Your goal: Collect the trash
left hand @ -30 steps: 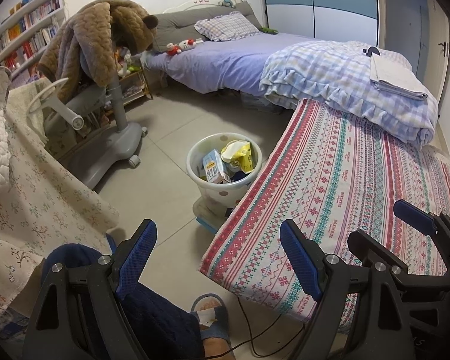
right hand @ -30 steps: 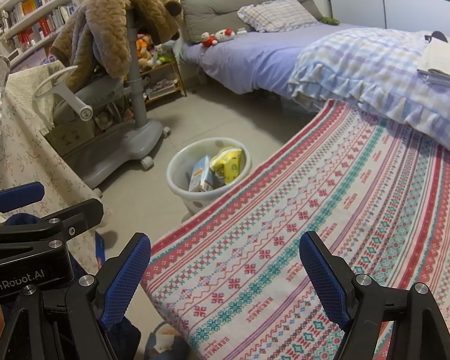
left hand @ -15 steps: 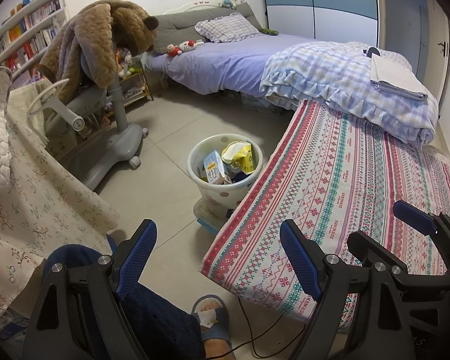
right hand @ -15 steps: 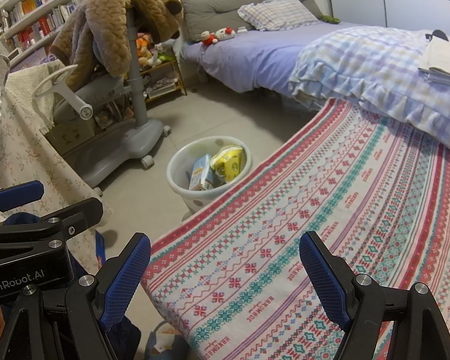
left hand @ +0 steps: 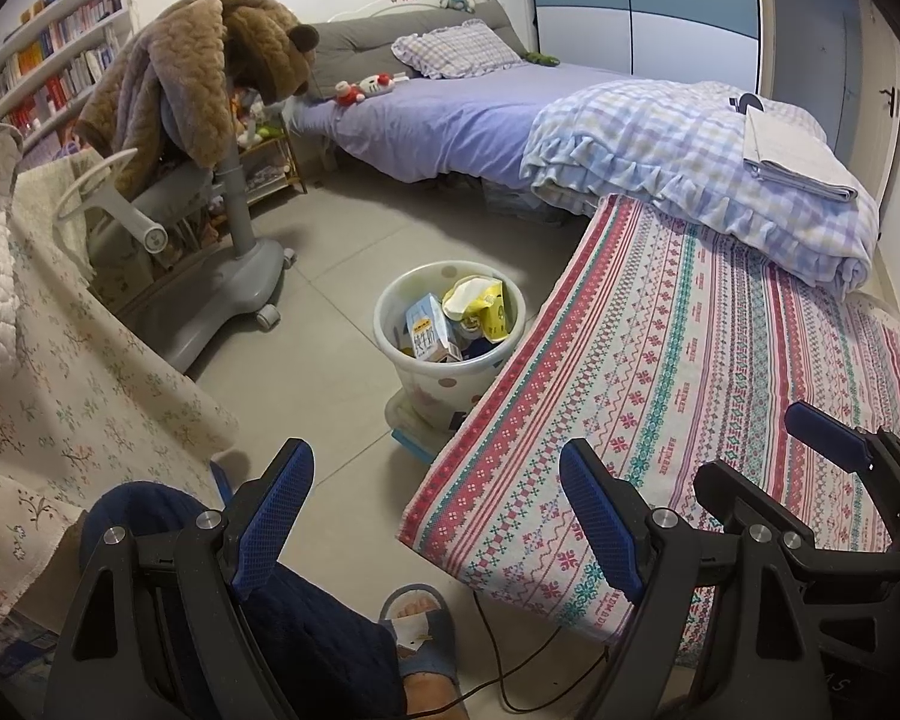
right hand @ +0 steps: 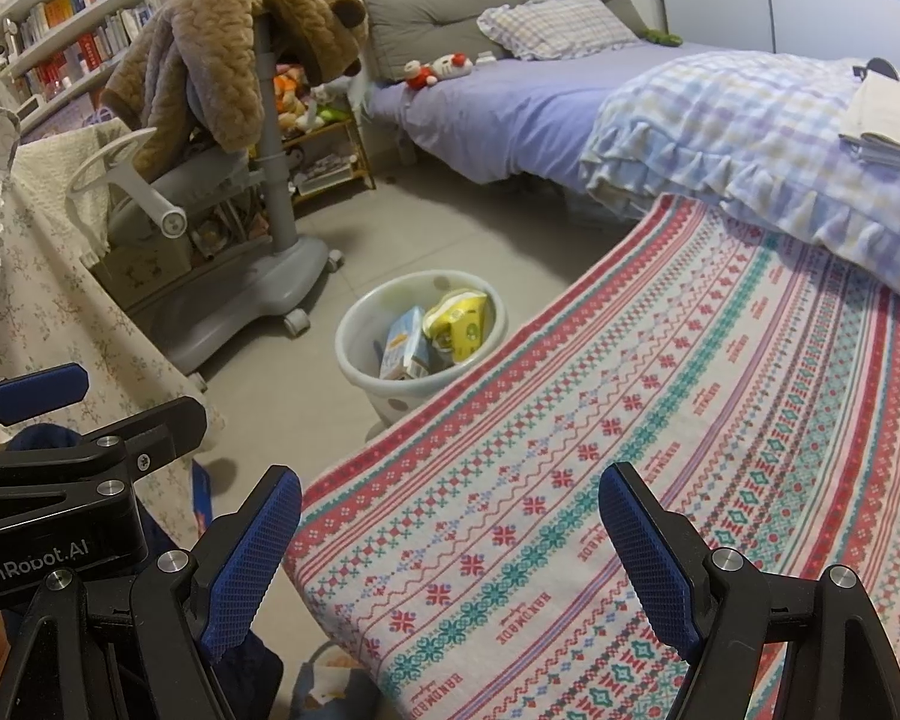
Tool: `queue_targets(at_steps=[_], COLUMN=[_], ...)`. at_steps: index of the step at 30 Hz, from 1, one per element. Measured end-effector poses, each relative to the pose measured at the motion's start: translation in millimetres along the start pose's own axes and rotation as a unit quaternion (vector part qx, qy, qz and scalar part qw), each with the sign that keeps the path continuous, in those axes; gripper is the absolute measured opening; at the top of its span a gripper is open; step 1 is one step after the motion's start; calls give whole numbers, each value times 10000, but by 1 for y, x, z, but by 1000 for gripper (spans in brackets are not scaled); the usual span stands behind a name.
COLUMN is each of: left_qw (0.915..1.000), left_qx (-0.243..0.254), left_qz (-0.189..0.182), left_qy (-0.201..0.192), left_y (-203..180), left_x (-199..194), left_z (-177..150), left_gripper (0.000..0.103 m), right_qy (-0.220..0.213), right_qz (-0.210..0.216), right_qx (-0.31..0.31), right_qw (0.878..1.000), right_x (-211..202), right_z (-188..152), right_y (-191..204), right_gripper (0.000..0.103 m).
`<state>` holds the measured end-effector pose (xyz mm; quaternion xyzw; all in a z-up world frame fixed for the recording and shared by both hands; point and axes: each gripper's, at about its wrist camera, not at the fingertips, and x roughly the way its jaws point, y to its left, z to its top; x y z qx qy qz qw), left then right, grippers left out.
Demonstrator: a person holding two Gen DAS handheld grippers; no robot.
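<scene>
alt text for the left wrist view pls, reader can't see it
A white bin holding a blue carton and a yellow wrapper stands on the floor beside a patterned cloth. The open, empty left gripper frames the bottom, with the right gripper at lower right. Behind are a bed and a grey chair.

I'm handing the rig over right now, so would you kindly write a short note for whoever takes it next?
Left gripper: open, holding nothing.
Right gripper: open, holding nothing, above the patterned cloth.
Trash bin: on the floor beside the cloth's edge, with a milk carton and a yellow wrapper inside.
Done: those items binned.
Left: no loose trash shows on the cloth; check elsewhere.
</scene>
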<state>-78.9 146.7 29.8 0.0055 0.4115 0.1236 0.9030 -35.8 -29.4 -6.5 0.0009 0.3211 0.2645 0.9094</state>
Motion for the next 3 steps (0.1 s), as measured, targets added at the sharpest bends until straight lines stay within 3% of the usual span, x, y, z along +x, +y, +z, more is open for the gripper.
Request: queue_targets(at_steps=[3], left_qw=[10000], left_qx=[-1], left_qz=[1], left_qy=[-5], left_y=[1], left_x=[0], left_z=[0], left_gripper=[86], right_qy=[13], right_qz=[14], right_qx=[7], right_qw=[10000], right_x=[2], right_z=[-1], right_y=[0], right_gripper=[86])
